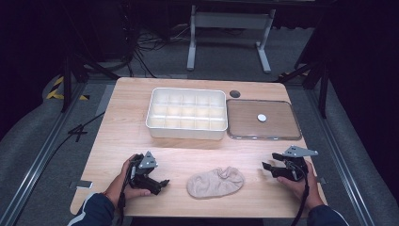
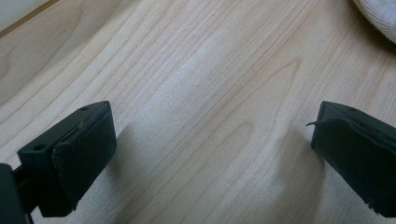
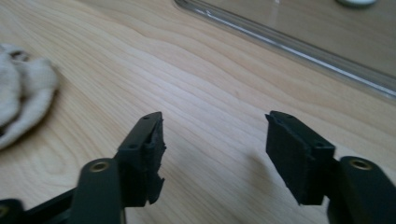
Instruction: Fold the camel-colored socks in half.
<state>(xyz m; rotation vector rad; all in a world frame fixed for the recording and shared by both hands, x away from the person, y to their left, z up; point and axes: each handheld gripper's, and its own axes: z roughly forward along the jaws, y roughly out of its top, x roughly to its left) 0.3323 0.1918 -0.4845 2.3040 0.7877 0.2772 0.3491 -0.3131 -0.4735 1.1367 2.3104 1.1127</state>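
Both forearms come in from the near edge of the table, sleeves dark, each hand wrapped around the body of its tool. The left gripper (image 1: 162,183) lies low over the wood, pointing toward the table's middle, its jaws spread wide with nothing between them. The right gripper (image 1: 266,167) points leftward, its grey three-cornered plate on top, its jaws apart with bare wood between them and nothing held.
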